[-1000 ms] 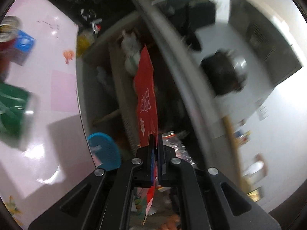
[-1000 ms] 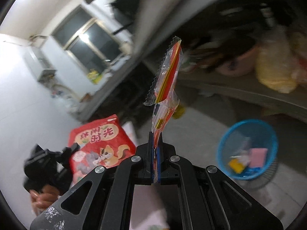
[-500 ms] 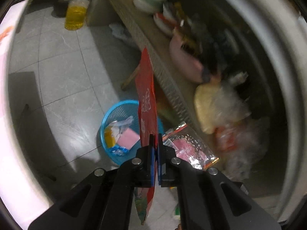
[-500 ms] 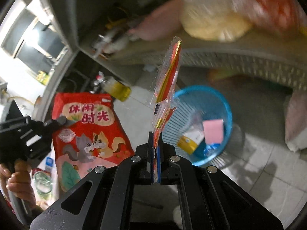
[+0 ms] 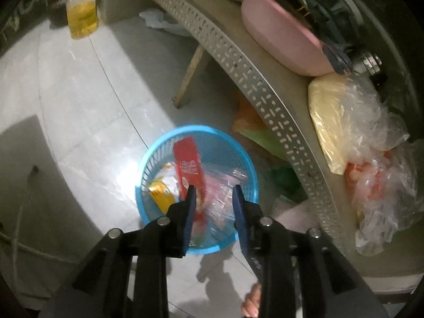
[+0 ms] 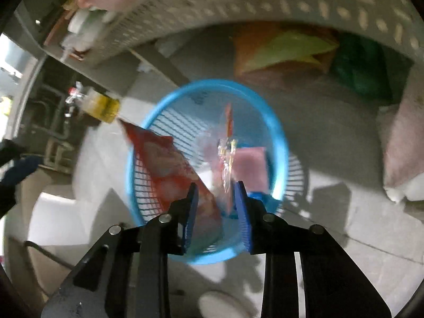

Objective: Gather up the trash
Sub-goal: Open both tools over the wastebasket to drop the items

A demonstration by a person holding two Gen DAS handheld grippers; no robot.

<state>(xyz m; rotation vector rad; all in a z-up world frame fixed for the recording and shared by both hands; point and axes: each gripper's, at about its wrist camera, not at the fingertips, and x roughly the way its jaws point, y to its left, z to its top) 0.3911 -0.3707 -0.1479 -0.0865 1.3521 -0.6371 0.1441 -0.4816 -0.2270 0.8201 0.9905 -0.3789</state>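
Observation:
A round blue basket (image 5: 148,159) stands on the grey tiled floor, right below both grippers. My left gripper (image 5: 214,190) hangs over it with its jaws opening. The red snack bag (image 5: 188,164) has slipped free of them and drops into the basket. In the right wrist view the same basket (image 6: 281,137) fills the middle. My right gripper (image 6: 215,188) is opening too, and its clear red-and-yellow wrapper (image 6: 228,145) falls loose between the pads. The red snack bag (image 6: 164,164) tips in over the basket's left rim. A pink packet (image 6: 250,164) and a yellow packet (image 5: 160,193) lie inside.
A perforated metal shelf (image 5: 238,66) curves close past the basket, carrying a pink basin (image 5: 278,39) and clear plastic bags (image 5: 357,132). A bottle of yellow oil (image 5: 82,18) stands on the floor farther off. Orange and green bags (image 6: 286,50) lie under the shelf.
Both grippers have swung down over the blue basket. Their jaws, shut before, now stand apart. The red bag and the wrapper have left the pads and are dropping into the basket.

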